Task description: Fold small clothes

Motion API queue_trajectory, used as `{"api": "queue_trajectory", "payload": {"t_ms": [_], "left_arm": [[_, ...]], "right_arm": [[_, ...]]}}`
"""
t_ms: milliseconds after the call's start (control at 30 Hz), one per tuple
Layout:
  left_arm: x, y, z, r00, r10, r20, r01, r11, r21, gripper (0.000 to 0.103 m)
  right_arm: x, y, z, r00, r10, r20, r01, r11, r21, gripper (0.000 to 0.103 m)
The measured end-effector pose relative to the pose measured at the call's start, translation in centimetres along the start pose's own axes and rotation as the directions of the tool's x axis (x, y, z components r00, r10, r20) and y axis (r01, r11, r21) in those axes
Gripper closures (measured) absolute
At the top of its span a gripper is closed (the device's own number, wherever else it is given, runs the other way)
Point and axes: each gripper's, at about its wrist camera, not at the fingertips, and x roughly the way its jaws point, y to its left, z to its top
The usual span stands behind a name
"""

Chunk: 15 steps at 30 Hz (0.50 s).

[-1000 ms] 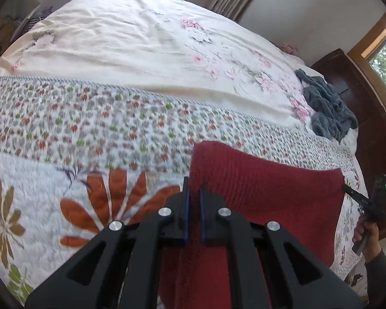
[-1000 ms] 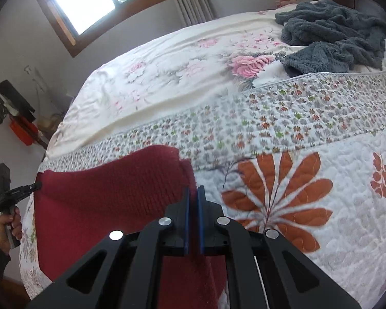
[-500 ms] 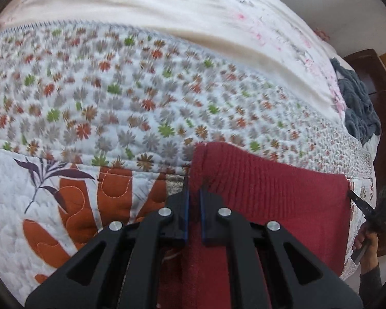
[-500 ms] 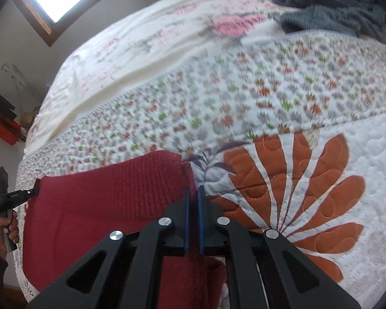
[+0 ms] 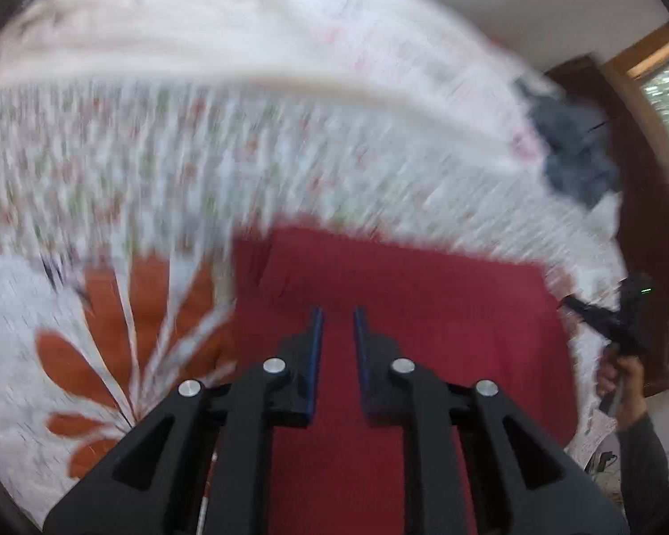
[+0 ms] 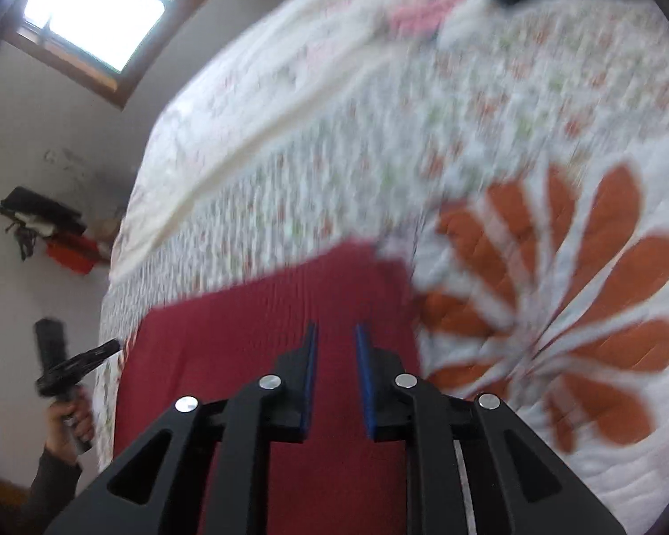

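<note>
- Nearest to us, the left gripper [image 5: 338,314] hangs over the red cloth [image 5: 401,325] with its jaws apart and nothing between them; the cloth shows through the gap.
- Our right gripper [image 6: 336,332] is the same: jaws apart, empty, above the red cloth [image 6: 254,343].
- The red cloth lies spread flat on the quilt [image 5: 111,169], its far edge roughly straight across. From the left wrist it fills the lower middle; from the right wrist it sits left of centre.
- Beside the cloth the quilt [image 6: 535,142] carries a big orange flower print [image 6: 557,294], and beyond that a band of small flowers. Both views are smeared by motion, so we cannot make out fine detail.
- At the edge of each view we see our other hand [image 5: 620,370] gripping its tool handle, just off the cloth's far corner; the hand [image 6: 69,414] in the right view likewise.
- Farther back a grey-blue garment [image 5: 575,156] lies bunched on the bed, well apart from the red cloth.
- Farthest, a window [image 6: 93,13] is bright in the wall.
</note>
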Motion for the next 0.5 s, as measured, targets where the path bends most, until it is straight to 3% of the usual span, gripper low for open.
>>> {"api": "queue_trajectory", "payload": {"t_ms": [67, 100, 133, 233, 267, 333, 367, 400, 433, 500], "left_arm": [[1.8, 1.1, -0.3, 0.997, 0.054, -0.049, -0.055, 0.998, -0.017, 0.098], [2.3, 1.9, -0.5, 0.996, 0.064, -0.062, -0.066, 0.997, -0.030, 0.102], [2.4, 2.5, -0.5, 0.996, 0.060, -0.061, -0.063, 0.997, -0.045, 0.102], [1.1, 3.4, -0.5, 0.999, 0.019, -0.042, -0.023, 0.995, -0.097, 0.103], [0.0, 3.2, -0.7, 1.000, -0.014, -0.015, 0.012, 0.996, -0.086, 0.103], [-2.4, 2.0, -1.7, 0.992, -0.121, 0.032, 0.122, 0.992, -0.041, 0.103], [-3.4, 1.6, -2.6, 0.981, -0.189, 0.045, 0.191, 0.981, -0.022, 0.101], [-3.5, 1.6, -3.4, 0.978, -0.202, 0.041, 0.203, 0.979, -0.019, 0.101], [-3.2, 1.9, -4.2, 0.983, -0.184, 0.027, 0.185, 0.983, -0.019, 0.101], [-1.2, 3.5, -5.6, 0.995, -0.091, -0.035, 0.089, 0.995, -0.048, 0.102]], "right_arm": [[1.0, -0.7, -0.5, 0.999, -0.043, -0.028, 0.043, 0.999, 0.003, 0.091], [1.7, -1.6, -0.7, 0.997, -0.071, -0.041, 0.071, 0.997, 0.014, 0.103], [1.9, -2.3, -0.8, 0.995, -0.092, -0.045, 0.093, 0.995, 0.028, 0.103], [1.2, -3.1, -1.1, 0.998, -0.051, -0.038, 0.055, 0.995, 0.086, 0.103], [0.4, -2.4, -1.3, 0.999, -0.022, -0.032, 0.024, 0.997, 0.077, 0.098], [-1.1, -0.7, -2.1, 0.997, 0.067, -0.023, -0.066, 0.997, 0.046, 0.098], [-1.5, 0.0, -2.8, 0.994, 0.110, -0.028, -0.109, 0.993, 0.035, 0.098], [-1.8, 0.4, -3.6, 0.989, 0.144, -0.041, -0.143, 0.989, 0.027, 0.098], [-1.4, 0.7, -4.5, 0.985, 0.161, -0.061, -0.159, 0.987, 0.027, 0.098], [-0.2, 0.0, -5.6, 0.988, 0.117, -0.102, -0.113, 0.993, 0.036, 0.103]]}}
